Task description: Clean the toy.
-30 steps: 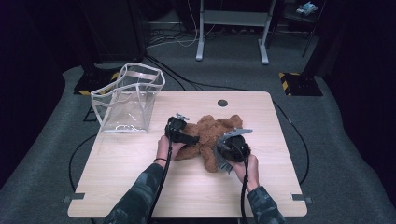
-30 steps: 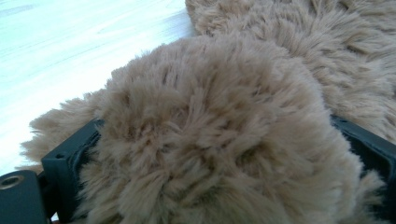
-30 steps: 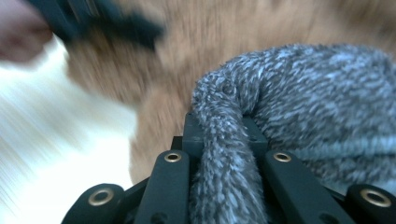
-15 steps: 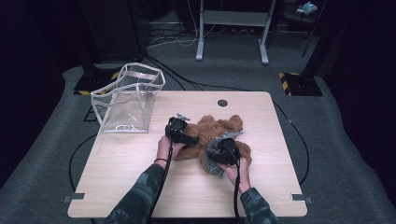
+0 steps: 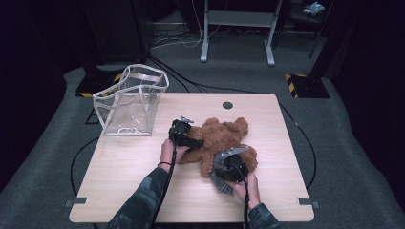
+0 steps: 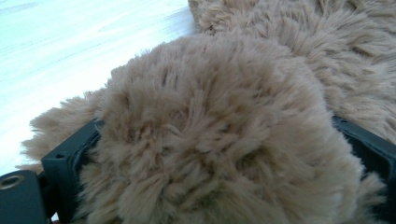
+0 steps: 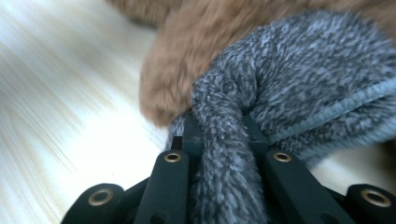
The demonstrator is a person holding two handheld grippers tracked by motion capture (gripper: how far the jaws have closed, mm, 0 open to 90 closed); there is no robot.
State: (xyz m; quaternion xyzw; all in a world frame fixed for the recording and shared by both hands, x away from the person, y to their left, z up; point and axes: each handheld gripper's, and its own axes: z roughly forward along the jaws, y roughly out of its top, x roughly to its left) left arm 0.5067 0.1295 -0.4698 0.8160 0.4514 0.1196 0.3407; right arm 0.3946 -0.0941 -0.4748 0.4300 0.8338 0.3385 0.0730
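A brown teddy bear (image 5: 222, 136) lies on the wooden table (image 5: 133, 191), right of centre. My left gripper (image 5: 192, 142) is at the bear's left side, and in the left gripper view (image 6: 219, 158) its jaws are shut on a fluffy limb of the bear (image 6: 210, 116). My right gripper (image 5: 221, 177) is at the bear's near side. In the right gripper view (image 7: 219, 126) it is shut on a strip of fuzzy grey cloth (image 7: 303, 84), which lies against the bear's brown fur (image 7: 168, 88). The grey cloth (image 5: 218, 185) shows beside that hand.
A clear plastic bag (image 5: 131, 100) stands open at the table's far left corner. A dark round grommet (image 5: 228, 105) sits near the far edge. Cables and metal stand legs (image 5: 236, 33) are on the floor beyond the table.
The right gripper has moved down and toward the table's near edge with the grey cloth in its jaws. The left gripper has stayed on the bear.
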